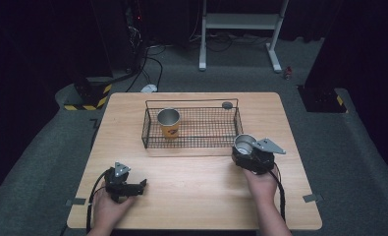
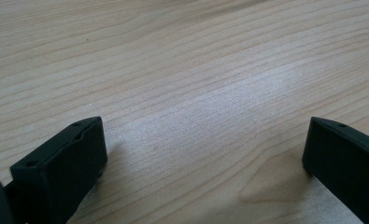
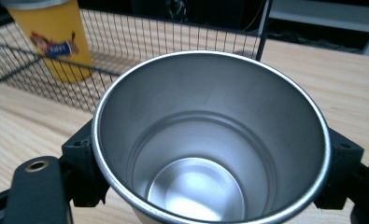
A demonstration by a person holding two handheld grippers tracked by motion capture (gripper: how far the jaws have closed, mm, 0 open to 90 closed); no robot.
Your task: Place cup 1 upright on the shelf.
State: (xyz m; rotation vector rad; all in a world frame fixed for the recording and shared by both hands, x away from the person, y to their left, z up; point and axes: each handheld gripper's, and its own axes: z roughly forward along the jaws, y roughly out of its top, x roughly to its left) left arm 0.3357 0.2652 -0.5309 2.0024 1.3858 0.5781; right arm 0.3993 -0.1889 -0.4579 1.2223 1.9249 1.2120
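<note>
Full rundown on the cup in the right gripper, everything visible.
The steel cup looks like bare brushed metal inside, with a rolled rim and a stepped, shiny bottom, and it is empty. It stands roughly upright, clamped between the right gripper's jaws, at the table's right side, just outside the wire basket's near right corner. Its outer wall is hidden.

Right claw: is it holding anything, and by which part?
Yes. The right claw holds a steel cup upright by its side wall, one jaw on each side, below the rim. The left claw is open, holding nothing.
</note>
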